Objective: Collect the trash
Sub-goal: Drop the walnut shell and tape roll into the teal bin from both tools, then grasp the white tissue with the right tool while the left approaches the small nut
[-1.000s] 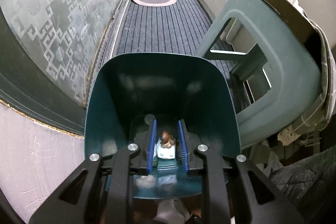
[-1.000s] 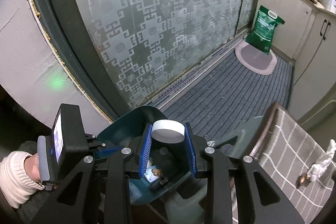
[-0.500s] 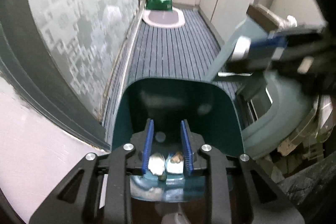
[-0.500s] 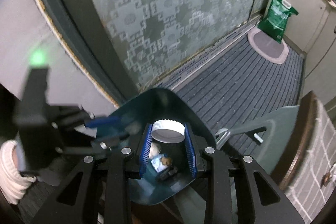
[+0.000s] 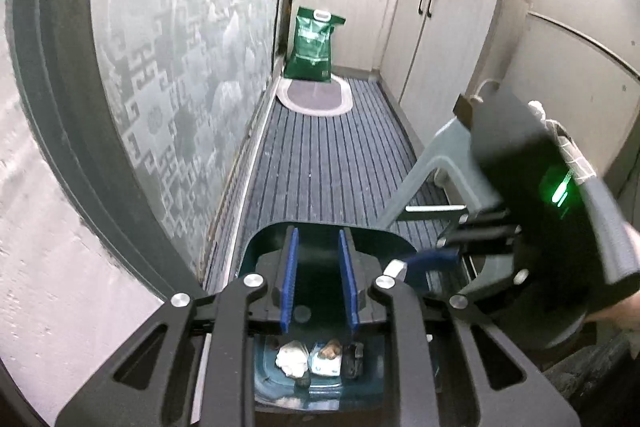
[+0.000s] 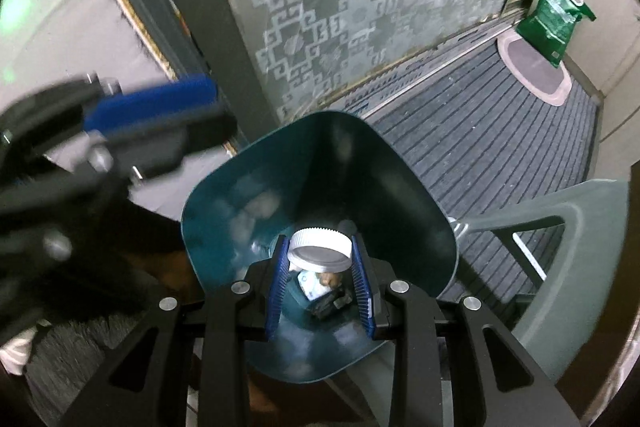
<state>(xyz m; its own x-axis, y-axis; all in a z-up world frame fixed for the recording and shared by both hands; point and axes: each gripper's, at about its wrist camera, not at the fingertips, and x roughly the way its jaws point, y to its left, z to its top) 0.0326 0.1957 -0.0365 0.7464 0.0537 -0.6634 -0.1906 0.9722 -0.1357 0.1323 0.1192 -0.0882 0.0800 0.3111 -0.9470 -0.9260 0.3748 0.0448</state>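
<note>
A dark teal bin (image 6: 400, 179) stands on the floor; it also shows in the left wrist view (image 5: 264, 243). On its bottom lie a crumpled white tissue (image 5: 292, 363), a small wrapper with a brown scrap (image 5: 328, 357) and a dark bit (image 5: 354, 363). My right gripper (image 6: 320, 253) is shut on a white screw cap (image 6: 318, 251) and holds it over the bin's mouth. My left gripper (image 5: 318, 239) is open and empty above the bin's rim, raised and pulled back. The right gripper's body (image 5: 520, 227) shows blurred at the right of the left wrist view.
A frosted patterned glass door (image 5: 180, 67) runs along the left. A grey plastic stool (image 6: 568, 267) stands right beside the bin. A striped dark mat (image 5: 328, 155) covers the floor. A green bag (image 5: 314, 45) and oval rug (image 5: 316, 97) lie at the far end by cabinets (image 5: 440, 39).
My left gripper has lifted up and back out of the bin, empty. My right gripper has moved lower, nearer the bin's mouth, still holding the white cap.
</note>
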